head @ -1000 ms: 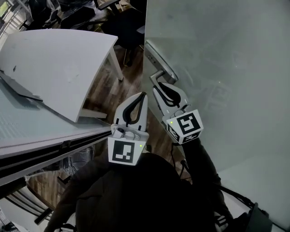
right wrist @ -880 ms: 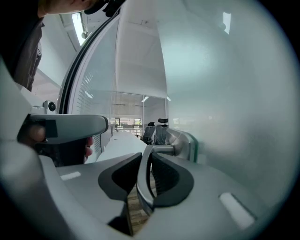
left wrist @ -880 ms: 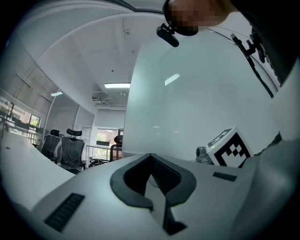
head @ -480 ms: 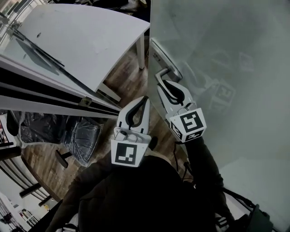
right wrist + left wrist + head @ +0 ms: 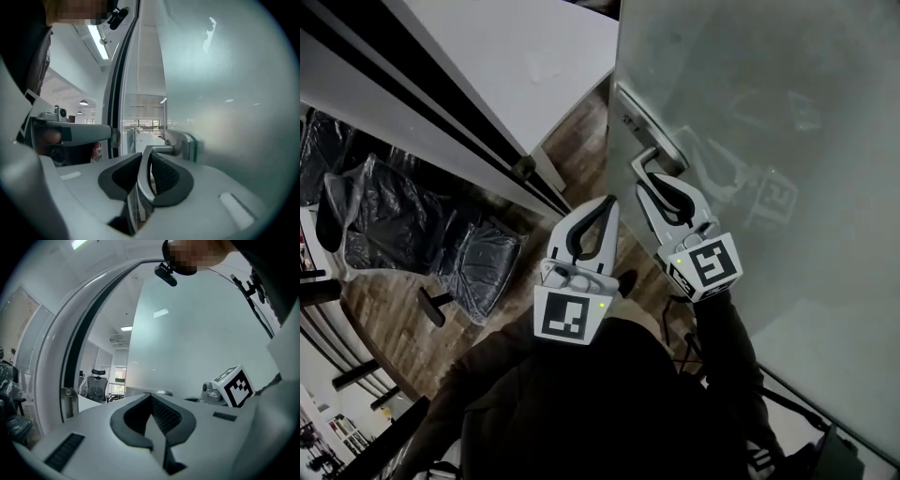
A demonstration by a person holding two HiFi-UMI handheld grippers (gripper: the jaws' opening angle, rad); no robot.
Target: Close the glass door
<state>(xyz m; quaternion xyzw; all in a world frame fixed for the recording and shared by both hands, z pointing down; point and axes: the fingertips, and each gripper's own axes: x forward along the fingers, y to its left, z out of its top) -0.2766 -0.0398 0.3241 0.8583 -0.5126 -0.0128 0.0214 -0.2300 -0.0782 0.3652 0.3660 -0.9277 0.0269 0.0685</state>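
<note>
so, taking the door handle (image 5: 649,157) as the reference. well off to its left, down on the wood floor (image 5: 389,314), sit a couple of office chairs (image 5: 473,267) wrapped in plastic, and up-left of it there's a white table (image 5: 534,56). just left of the handle, the left gripper (image 5: 602,202) hangs in the air with its jaws pressed together and nothing between them, so it's only a passenger here. the right gripper (image 5: 147,159) does the work: its jaws are squeezed onto the handle's metal lever, one pad on each side. the handle sits at the edge of the frosted glass door (image 5: 769,112), which fills everything to the handle's right. the right gripper view shows open room between that edge and a dark frame strip (image 5: 116,79) left of the handle, so i'd say the door isn't shut yet.

how i'd do this bit:
- hold the squeeze firm, because a smooth lever looks like it'd slide through the pads
- move the whole arm along the door's swing instead of twisting the wrist, so the lever doesn't get levered down or pop out
- hold the idle left gripper off the door edge on the handle's left, since that gap is a pinch spot
- slow right down near the frame, it's glass and slamming it is a bad idea
</note>
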